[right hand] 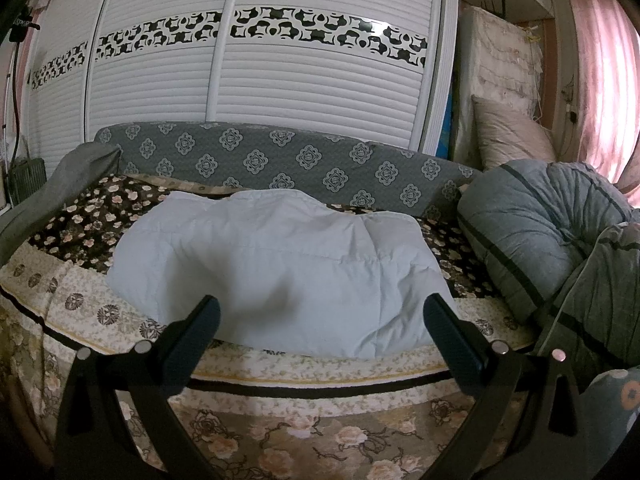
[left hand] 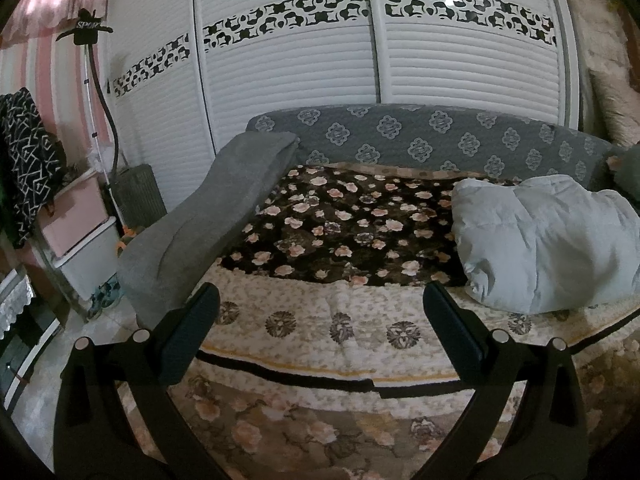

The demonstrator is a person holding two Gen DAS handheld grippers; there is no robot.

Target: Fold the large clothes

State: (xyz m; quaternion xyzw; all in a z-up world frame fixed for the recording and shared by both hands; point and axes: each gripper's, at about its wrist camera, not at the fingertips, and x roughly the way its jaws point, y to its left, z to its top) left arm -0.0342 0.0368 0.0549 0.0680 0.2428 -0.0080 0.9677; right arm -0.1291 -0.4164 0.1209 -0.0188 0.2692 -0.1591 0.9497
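Observation:
A pale blue padded garment (right hand: 276,268) lies bunched on the floral sofa cover (right hand: 304,368), straight ahead in the right wrist view. It also shows at the right in the left wrist view (left hand: 548,240). My right gripper (right hand: 320,312) is open and empty, its fingers just in front of the garment's near edge. My left gripper (left hand: 320,304) is open and empty, held over the sofa seat (left hand: 340,328) to the left of the garment, apart from it.
A grey sofa armrest (left hand: 212,208) stands at the left, the patterned grey backrest (left hand: 400,136) behind. A rolled grey quilt (right hand: 552,236) lies at the right end. White wardrobe doors (right hand: 260,72) stand behind. Storage boxes (left hand: 80,232) and a lamp stand (left hand: 100,80) are at the far left.

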